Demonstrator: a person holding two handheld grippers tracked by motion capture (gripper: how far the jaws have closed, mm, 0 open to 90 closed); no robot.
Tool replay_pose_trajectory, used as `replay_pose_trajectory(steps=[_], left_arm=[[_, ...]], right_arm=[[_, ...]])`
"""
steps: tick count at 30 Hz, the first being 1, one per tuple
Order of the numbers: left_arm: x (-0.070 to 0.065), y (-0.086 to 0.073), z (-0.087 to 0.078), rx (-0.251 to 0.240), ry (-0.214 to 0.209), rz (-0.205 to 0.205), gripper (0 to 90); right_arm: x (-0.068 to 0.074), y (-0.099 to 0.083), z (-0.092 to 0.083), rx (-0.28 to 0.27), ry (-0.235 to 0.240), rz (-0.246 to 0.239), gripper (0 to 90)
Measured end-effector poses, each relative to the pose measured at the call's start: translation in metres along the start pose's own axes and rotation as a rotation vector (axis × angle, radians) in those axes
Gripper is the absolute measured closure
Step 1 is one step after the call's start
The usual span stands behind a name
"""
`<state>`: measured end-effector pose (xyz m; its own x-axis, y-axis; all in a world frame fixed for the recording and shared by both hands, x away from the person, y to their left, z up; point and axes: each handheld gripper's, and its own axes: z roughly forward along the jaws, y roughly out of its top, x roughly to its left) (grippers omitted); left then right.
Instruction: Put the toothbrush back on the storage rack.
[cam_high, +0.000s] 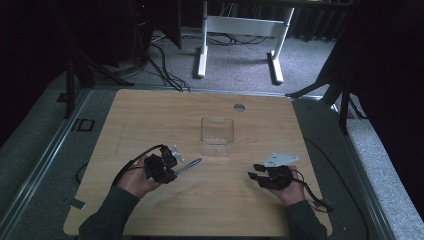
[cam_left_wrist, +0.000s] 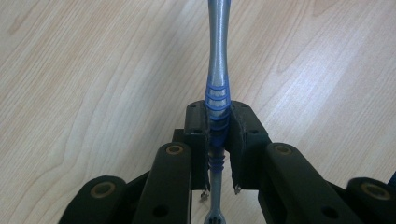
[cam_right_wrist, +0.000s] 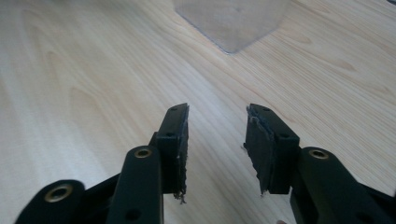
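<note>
A toothbrush (cam_high: 190, 164) with a silver and blue handle (cam_left_wrist: 218, 70) is clamped between the jaws of my left gripper (cam_left_wrist: 218, 112). In the high view the left gripper (cam_high: 172, 170) is at the table's front left, and the handle pokes out to the right, a little above the wood. My right gripper (cam_high: 255, 172) is at the front right, pointing left. Its jaws stand apart in the right gripper view (cam_right_wrist: 217, 114) with only bare wood between them. A clear plastic box (cam_high: 217, 136) stands upright at mid table, beyond both grippers; its base shows at the top of the right gripper view (cam_right_wrist: 231, 21).
The wooden table (cam_high: 150, 115) has a round grommet (cam_high: 239, 107) near its far edge. Beyond it stand a white desk frame (cam_high: 240, 25) and floor cables (cam_high: 165, 70). A cable (cam_high: 315, 197) trails from the right gripper toward the table's right edge.
</note>
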<state>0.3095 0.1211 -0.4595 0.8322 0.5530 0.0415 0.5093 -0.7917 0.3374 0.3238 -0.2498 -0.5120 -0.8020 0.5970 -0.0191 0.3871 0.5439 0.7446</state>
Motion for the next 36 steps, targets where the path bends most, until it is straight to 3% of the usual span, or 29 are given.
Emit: replay_pose_trajectory(steps=[17, 36], left_arm=[[-0.011, 0.01, -0.001, -0.012, -0.031, 0.058, 79.0], [-0.022, 0.021, -0.001, -0.025, -0.063, 0.133, 78.9]], right_arm=[[0.017, 0.019, -0.009, 0.011, 0.113, -0.105, 64.9], [0.026, 0.028, -0.007, 0.0, 0.211, -0.14, 65.3]])
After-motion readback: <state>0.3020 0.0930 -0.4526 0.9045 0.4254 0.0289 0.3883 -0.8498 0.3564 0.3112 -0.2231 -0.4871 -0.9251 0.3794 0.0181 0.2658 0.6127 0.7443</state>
